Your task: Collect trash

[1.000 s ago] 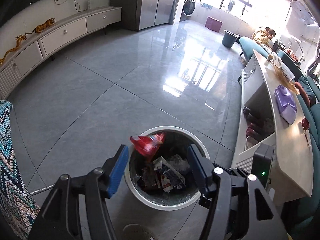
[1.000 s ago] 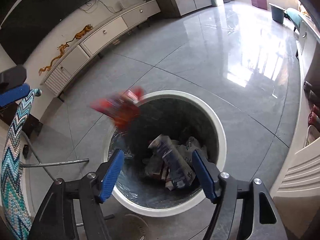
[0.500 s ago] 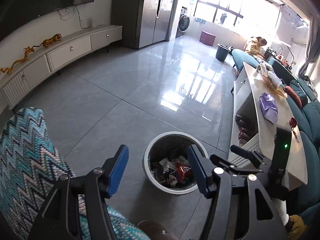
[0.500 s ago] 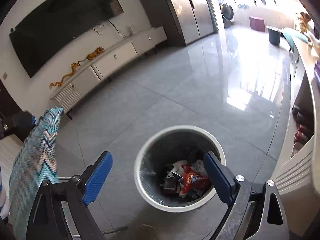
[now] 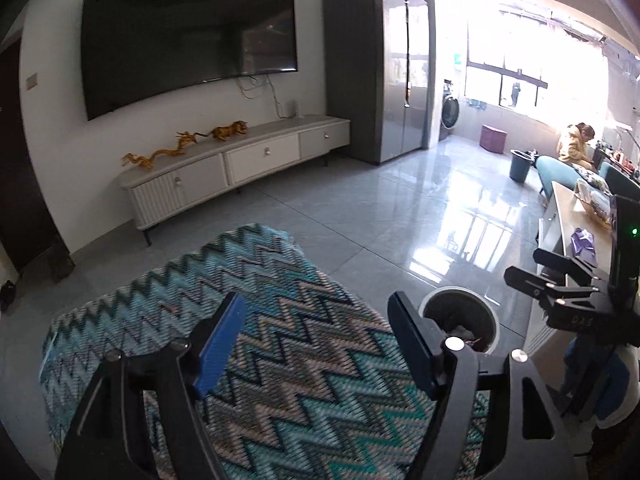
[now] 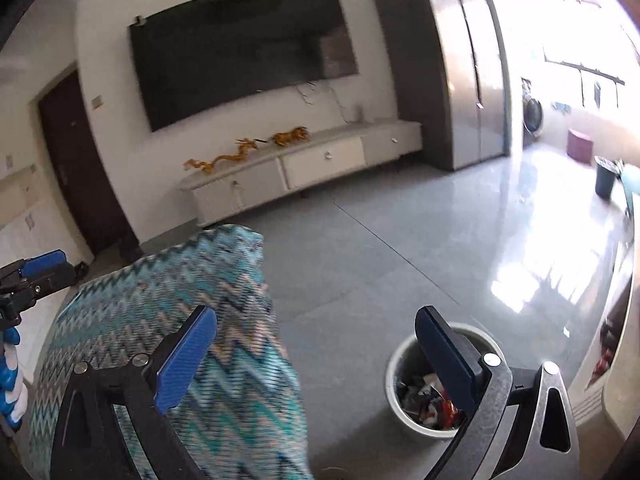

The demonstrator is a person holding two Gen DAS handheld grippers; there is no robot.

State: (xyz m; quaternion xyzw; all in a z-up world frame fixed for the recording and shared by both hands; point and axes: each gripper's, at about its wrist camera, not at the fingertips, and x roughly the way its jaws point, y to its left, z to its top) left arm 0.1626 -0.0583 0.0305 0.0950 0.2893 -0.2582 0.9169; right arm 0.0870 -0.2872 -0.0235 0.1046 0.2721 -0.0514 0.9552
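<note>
A round white-rimmed trash bin (image 6: 394,364) stands on the grey tile floor, holding several wrappers (image 6: 424,398), one of them red. It also shows in the left wrist view (image 5: 494,322), partly behind my right finger. My left gripper (image 5: 316,344) is open and empty, high above a zigzag-patterned cushion (image 5: 280,320). My right gripper (image 6: 316,348) is open and empty, raised above and back from the bin. It also shows in the left wrist view (image 5: 560,292), and the left gripper shows in the right wrist view (image 6: 32,276).
A white TV cabinet (image 5: 240,164) with gold dragon figures and a wall TV (image 5: 188,40) stand at the back. A long low table (image 5: 576,232) runs along the right. A blue bucket (image 5: 520,166), a fridge (image 5: 384,88) and a seated person (image 5: 574,148) are far off.
The red wrapper dropped into the bin. Both grippers then rose and pulled back from the bin, tilting up to face the room; the zigzag cushion now fills the lower view.
</note>
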